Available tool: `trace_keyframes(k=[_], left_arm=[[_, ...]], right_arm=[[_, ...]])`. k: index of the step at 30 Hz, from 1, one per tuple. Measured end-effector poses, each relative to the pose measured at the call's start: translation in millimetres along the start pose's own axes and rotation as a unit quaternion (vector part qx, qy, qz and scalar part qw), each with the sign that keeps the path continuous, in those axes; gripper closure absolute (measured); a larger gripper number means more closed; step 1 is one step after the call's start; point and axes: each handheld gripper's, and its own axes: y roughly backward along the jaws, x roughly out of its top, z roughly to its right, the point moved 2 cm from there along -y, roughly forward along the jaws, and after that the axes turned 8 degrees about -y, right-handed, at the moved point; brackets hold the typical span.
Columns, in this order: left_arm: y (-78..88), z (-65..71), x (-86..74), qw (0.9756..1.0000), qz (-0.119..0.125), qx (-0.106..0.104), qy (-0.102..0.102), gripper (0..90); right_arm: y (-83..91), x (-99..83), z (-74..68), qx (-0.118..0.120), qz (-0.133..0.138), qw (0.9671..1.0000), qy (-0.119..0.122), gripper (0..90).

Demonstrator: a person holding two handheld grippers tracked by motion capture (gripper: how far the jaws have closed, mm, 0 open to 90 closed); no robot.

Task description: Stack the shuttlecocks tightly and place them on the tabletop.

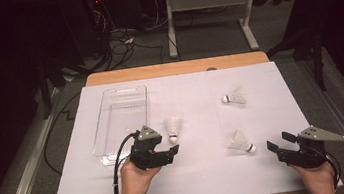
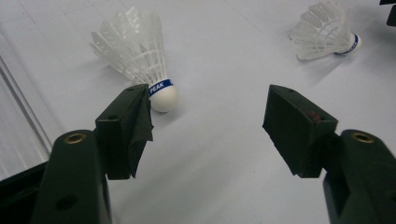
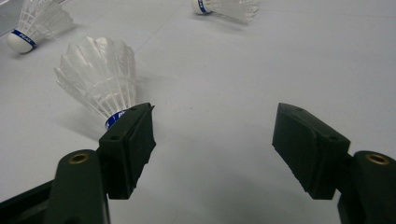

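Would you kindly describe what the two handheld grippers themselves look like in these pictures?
Both the left gripper and the right gripper have black bodies with two black jaws ending in blocky, wedge-shaped pads. Brass-coloured inserts sit in the jaw arms. Each carries a grey three-cornered plate on top, and a black cable trails from each. No sleeves are visible on the forearms.

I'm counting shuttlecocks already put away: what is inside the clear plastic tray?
The clear plastic tray looks empty; through its bottom the white table cover shows. Its near end sits behind the left tongs, so that corner is hidden.
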Motion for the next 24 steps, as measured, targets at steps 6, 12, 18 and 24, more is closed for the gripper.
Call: trace_keyframes(k=[6, 12, 18, 24], left_arm=[[-2.2, -2.5, 4.7, 0.9999, -0.009, -0.001, -0.008, 33.3], [-5.0, -5.9, 9.9, 0.9999, -0.009, -0.009, -0.002, 34.9], [-7.1, -9.3, 17.3, 0.9999, -0.011, -0.007, -0.002, 36.8], [-9.7, -14.3, 23.8, 0.9998, -0.017, -0.001, -0.003, 36.2]], right_arm=[[1.0, 0.8, -1.8, 0.012, 0.006, 0.9999, 0.0, 28.6], [0.0, 0.4, -0.9, 0.01, 0.003, 0.9999, 0.002, 28.7], [-0.3, 0.1, -0.6, 0.009, -0.001, 1.0, -0.001, 28.8], [-0.2, 0.1, -0.4, 0.008, 0.0, 1.0, -0.001, 28.9]])
